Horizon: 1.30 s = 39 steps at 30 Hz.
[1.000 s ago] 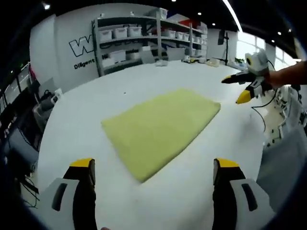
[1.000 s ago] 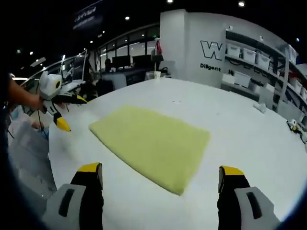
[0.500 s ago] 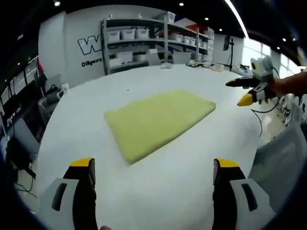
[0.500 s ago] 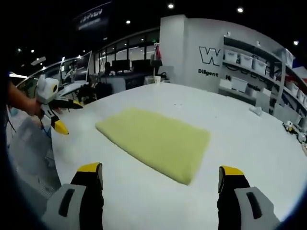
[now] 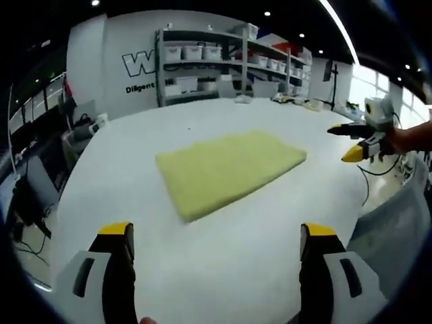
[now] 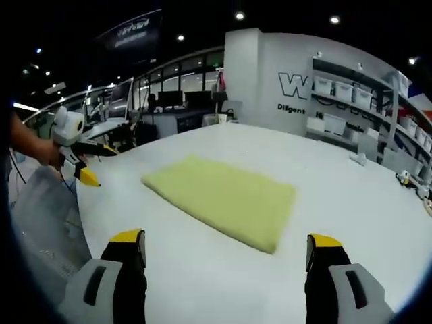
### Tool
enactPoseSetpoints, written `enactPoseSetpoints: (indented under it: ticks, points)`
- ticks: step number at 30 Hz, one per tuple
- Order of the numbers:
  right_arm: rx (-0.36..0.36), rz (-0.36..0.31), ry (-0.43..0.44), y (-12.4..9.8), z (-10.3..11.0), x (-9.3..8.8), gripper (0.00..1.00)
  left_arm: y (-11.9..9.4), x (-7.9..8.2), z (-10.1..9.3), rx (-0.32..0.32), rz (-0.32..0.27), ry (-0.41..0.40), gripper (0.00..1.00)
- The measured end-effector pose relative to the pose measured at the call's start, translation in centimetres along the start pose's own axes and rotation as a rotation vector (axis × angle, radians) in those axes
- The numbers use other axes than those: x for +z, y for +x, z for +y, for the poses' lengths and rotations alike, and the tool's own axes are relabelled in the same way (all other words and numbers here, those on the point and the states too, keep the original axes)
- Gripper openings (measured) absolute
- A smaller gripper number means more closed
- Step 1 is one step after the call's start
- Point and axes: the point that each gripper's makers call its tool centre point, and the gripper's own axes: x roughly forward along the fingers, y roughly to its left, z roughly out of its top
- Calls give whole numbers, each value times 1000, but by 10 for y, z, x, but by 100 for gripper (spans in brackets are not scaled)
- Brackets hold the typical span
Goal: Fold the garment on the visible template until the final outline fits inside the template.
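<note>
Spanning both views: white table (image 5: 223, 256), with wall shelving (image 5: 223, 57) behind carrying white bins (image 5: 192, 51), contents not discernible. Garment (image 5: 229, 169): pale yellow, folded into a flat rectangle, lying mid-table. Left gripper (image 5: 216, 236) and right gripper (image 6: 226, 241): jaws wide, empty, well apart from cloth.

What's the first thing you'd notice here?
A yellow-green folded cloth lying flat in the middle of a big white table. Yellow-tipped gripper jaws stand wide apart at the bottom of each view, holding nothing. Behind the table, shelves of white bins line the wall.
</note>
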Motion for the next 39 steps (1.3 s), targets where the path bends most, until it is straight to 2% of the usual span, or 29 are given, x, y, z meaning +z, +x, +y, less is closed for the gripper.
enactPoseSetpoints:
  ticks: [6,14,32,39]
  points:
    - [-18,-18,23,-4,-5,-1,97,-3,-1,-3,6,-4,-2,99]
    - [-13,20,27,-3,-6,-18,96,0,-4,-9,-2,-1,-11,99]
    - [-2,38,41,-1,-8,-26,94,6,-3,-15,-14,4,6,99]
    - [7,34,42,2,-5,-22,94,5,-3,-13,-6,4,-6,99]
